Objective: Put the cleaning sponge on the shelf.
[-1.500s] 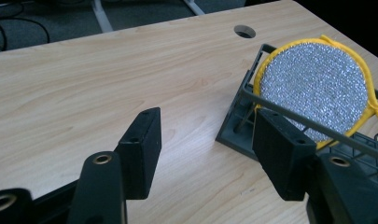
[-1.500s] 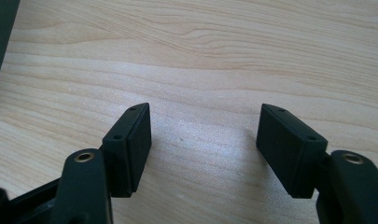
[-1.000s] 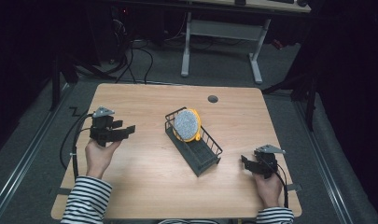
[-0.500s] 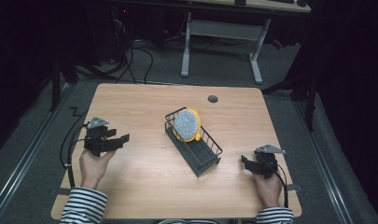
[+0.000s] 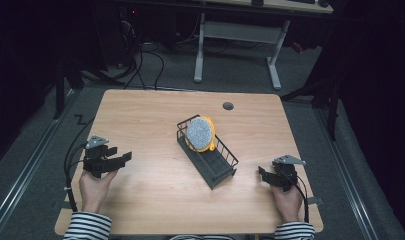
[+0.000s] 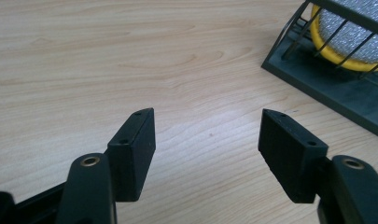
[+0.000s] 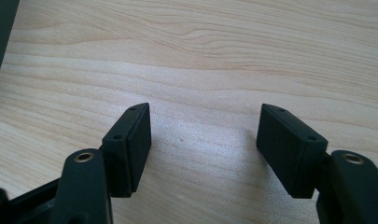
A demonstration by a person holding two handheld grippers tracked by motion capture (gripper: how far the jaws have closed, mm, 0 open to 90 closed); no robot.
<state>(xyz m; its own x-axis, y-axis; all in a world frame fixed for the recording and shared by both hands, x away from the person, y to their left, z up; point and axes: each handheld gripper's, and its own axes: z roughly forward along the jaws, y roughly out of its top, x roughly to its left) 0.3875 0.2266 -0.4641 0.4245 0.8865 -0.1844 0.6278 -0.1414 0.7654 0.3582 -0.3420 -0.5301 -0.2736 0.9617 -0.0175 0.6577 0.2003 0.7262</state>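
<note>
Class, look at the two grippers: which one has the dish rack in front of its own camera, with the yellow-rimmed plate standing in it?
The left gripper: its view shows the dish rack and the plate at upper right, beyond its open jaws.

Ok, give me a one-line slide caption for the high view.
Two open grippers, left and right, flank a black wire rack holding a yellow-rimmed plate on a wooden table.

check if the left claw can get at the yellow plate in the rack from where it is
Probably yes. The left claw is open, pointing toward the rack, with bare table between. The yellow plate stands upright behind rack wires, so coming from above looks easier.
</note>
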